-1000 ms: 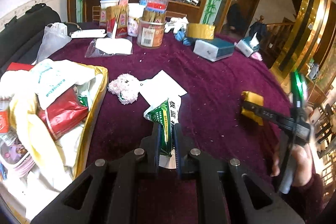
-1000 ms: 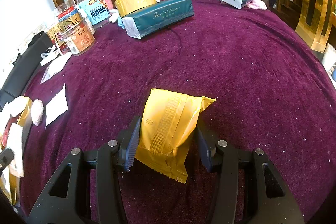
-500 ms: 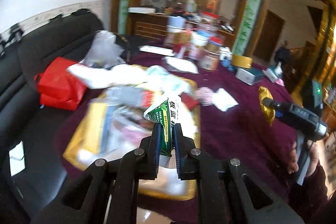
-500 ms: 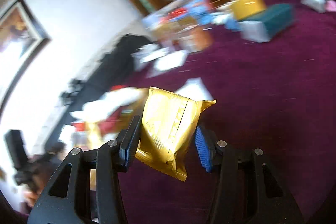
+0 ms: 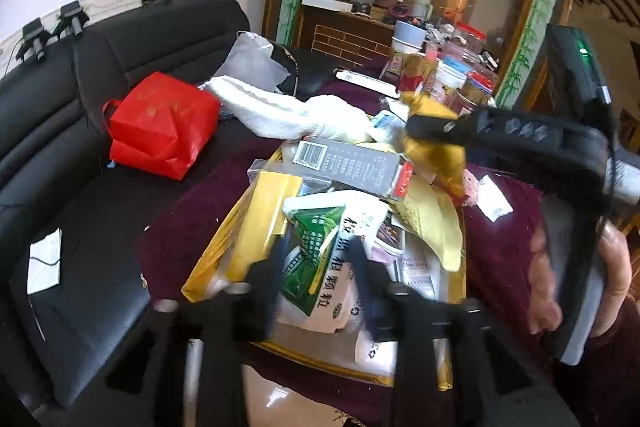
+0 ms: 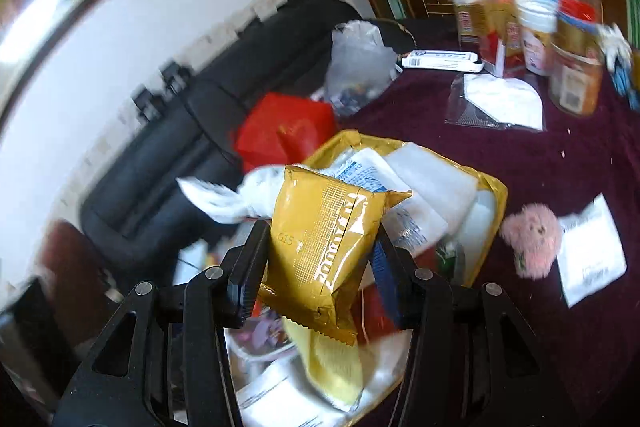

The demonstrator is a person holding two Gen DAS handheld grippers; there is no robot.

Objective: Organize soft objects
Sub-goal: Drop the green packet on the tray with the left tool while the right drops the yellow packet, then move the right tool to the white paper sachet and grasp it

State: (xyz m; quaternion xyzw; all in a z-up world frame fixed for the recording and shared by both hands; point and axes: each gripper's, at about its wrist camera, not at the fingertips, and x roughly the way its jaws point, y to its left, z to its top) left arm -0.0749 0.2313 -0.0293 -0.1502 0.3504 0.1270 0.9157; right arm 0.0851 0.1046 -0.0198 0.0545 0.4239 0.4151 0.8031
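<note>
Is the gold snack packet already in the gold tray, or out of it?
Out. The gold snack packet is clamped in the right gripper, held above the gold tray, which is heaped with other packets.

Left wrist view: looks forward and down along the left tool (image 5: 320,267), close above the gold tray (image 5: 208,267); sofa (image 5: 80,147) to its left. Right wrist view: the same downward slant, near the tray (image 6: 496,195). Both views share tray, sofa and red bag (image 5: 160,131).
</note>
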